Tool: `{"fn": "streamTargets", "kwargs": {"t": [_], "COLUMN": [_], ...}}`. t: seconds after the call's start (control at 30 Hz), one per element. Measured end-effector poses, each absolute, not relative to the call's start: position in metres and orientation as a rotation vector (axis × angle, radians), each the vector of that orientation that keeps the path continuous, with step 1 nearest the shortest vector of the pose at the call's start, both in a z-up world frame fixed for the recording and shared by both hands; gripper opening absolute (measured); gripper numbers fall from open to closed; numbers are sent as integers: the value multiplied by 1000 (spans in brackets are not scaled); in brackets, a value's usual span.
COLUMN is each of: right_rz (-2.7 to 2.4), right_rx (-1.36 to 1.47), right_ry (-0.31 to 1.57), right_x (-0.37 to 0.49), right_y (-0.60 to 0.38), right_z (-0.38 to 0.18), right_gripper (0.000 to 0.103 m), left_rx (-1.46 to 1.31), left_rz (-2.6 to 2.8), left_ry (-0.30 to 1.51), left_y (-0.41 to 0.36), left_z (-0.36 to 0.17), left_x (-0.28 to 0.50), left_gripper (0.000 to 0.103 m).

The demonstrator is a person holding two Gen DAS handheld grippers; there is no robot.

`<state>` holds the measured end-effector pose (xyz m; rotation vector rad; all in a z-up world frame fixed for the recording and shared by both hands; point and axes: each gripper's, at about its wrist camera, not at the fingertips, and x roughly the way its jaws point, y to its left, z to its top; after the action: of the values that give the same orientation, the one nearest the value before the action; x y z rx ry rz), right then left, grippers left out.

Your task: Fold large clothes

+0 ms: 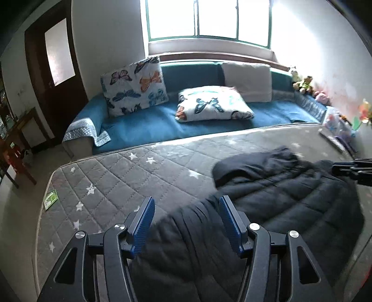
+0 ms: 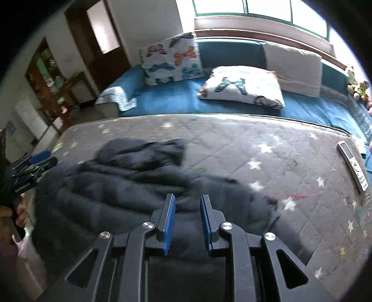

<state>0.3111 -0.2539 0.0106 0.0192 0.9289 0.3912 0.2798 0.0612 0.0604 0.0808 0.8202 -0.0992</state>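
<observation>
A grey quilted mattress [image 1: 121,172] printed with white stars fills the foreground, butted against a blue-covered sofa [image 1: 144,125] under a bright window [image 1: 209,18]. Spread over the near half of the mattress lies a dark padded jacket [image 1: 286,192], bunched and creased, its hood-like end [image 2: 139,151] pointing toward the sofa. On the sofa seat, one butterfly-print cushion [image 1: 134,86] leans upright against the backrest, a second [image 1: 214,103] lies flat near the middle, and a plain white cushion [image 1: 247,81] stands behind it. Small soft toys [image 1: 302,83] sit at the sofa's far right end. A remote control [image 2: 353,165] rests near the mattress's right edge, and a green card [image 1: 51,198] lies near its left edge. The left gripper [image 1: 187,223] hovers above the jacket's near fold, blue-padded fingers well apart, with nothing between them. The right gripper [image 2: 187,223] is poised over the jacket with a narrow gap between its pads; whether cloth is pinched there cannot be told. No containers are visible.
</observation>
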Motion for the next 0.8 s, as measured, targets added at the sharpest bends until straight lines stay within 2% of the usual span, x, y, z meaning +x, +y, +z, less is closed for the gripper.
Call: {"fn": "streamTargets", "kwargs": {"t": [0.23, 0.3, 0.43, 0.6, 0.8], "right_rz": [532, 557, 578, 547, 537], "right_rx": [-87, -110, -152, -206, -218], "right_ry": [955, 966, 986, 984, 1033], "right_x": [259, 249, 234, 231, 242], "right_y": [-205, -192, -172, -160, -155], "right_z": [16, 13, 0, -17, -43], "right_gripper": [26, 30, 32, 36, 37], "left_rx": [92, 82, 55, 1, -38], "left_rz": [-212, -231, -242, -214, -212], "left_ry": [805, 807, 821, 866, 857], "left_y": [40, 37, 38, 57, 68], "left_z": [73, 68, 50, 21, 6], "left_x": [198, 180, 151, 149, 153], "left_gripper": [62, 62, 62, 62, 62]}}
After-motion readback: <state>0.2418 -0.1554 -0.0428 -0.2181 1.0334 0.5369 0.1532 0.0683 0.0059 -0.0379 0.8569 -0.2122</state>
